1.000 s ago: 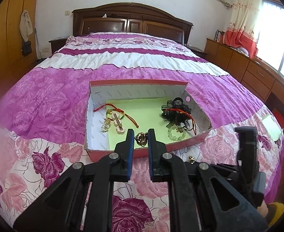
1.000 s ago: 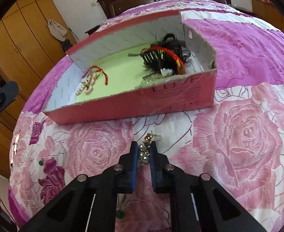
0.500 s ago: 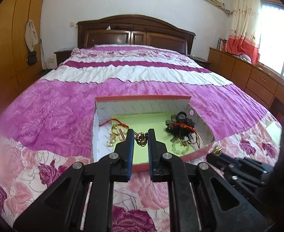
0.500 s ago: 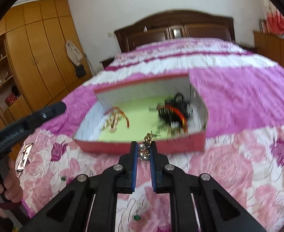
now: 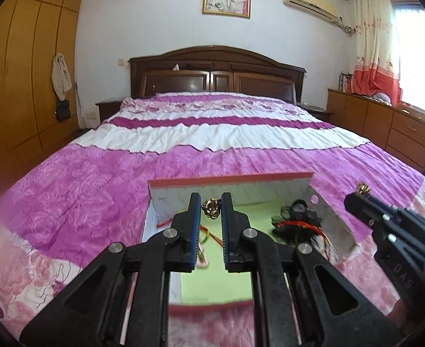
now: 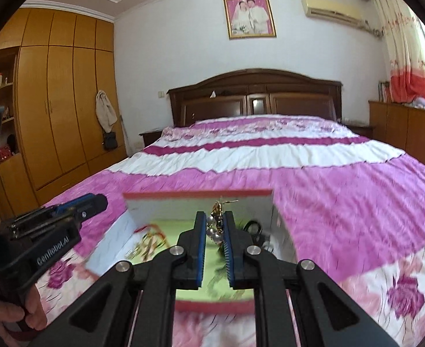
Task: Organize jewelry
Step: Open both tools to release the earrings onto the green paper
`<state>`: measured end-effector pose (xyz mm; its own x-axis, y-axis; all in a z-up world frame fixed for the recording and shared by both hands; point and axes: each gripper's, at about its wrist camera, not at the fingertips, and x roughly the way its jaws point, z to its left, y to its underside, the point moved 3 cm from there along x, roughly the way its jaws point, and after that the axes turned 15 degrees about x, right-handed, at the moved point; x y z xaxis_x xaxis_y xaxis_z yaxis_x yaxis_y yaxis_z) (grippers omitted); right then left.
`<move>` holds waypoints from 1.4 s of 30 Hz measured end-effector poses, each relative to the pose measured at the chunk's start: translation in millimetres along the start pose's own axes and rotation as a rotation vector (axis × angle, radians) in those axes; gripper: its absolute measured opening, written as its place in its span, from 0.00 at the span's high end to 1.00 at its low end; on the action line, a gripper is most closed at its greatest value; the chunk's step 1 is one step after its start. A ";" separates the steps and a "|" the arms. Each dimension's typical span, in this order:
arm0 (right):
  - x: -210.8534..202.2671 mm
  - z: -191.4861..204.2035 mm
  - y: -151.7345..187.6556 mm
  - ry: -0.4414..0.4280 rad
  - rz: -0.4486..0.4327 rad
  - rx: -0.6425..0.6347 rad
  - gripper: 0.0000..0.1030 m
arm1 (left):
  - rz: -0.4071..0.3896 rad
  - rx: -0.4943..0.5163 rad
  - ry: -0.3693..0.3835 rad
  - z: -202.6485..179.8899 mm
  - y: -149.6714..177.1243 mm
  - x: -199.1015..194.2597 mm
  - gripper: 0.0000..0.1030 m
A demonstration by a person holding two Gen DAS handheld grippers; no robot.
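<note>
An open red box (image 5: 229, 180) with a green floor lies on the bed. My left gripper (image 5: 211, 202) hangs over it, shut on a small gold chain piece (image 5: 211, 206). In the right wrist view my right gripper (image 6: 215, 222) is shut on a pearl and gold earring (image 6: 216, 225) above the same box (image 6: 198, 194). Seen from the left wrist, the right gripper (image 5: 360, 193) comes in from the right with gold showing at its tip. Red cord bracelets (image 5: 209, 232) and a dark tangle of jewelry (image 5: 296, 222) lie in the box.
The bed's pink and purple quilt (image 5: 96, 179) stretches to a dark wooden headboard (image 5: 215, 69). Wardrobes (image 6: 53, 101) stand at the left, low cabinets (image 5: 386, 127) at the right. A person's hand (image 6: 13, 315) holds the left gripper's handle at the lower left of the right wrist view.
Both grippers have tilted up, so the room's far wall now shows. The right gripper lifted the earring off the quilt to above the box. The left moved forward over the box.
</note>
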<state>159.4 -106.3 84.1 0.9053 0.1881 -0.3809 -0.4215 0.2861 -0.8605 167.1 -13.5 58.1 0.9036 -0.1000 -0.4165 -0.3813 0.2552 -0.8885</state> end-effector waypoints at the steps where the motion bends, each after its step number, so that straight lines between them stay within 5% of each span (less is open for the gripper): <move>1: 3.7 -1.5 -1.0 0.005 -0.007 0.000 0.87 | -0.005 0.007 -0.011 -1.7 0.6 5.3 0.95; 10: 49.8 -25.5 4.1 0.060 -0.009 0.038 0.87 | 0.014 0.053 -0.037 -15.2 19.9 44.9 0.95; 20: 84.5 -36.6 31.2 0.100 0.124 0.042 0.87 | 0.135 0.008 0.016 -14.2 37.2 73.5 0.95; 26: 86.7 -42.9 32.3 0.089 0.145 0.072 0.81 | 0.178 -0.004 0.050 -17.2 41.7 80.0 0.90; 30: 85.8 -42.0 31.3 0.075 0.143 0.082 0.75 | 0.172 -0.016 0.050 -15.5 41.3 77.1 0.78; 42: 59.6 -33.9 17.7 0.038 0.121 0.113 0.69 | 0.153 0.003 0.088 -14.2 25.8 51.2 0.77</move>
<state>207.7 -121.9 34.7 0.8480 0.1923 -0.4940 -0.5289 0.3676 -0.7649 200.7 -25.7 11.1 0.8146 -0.1433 -0.5620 -0.5121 0.2771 -0.8130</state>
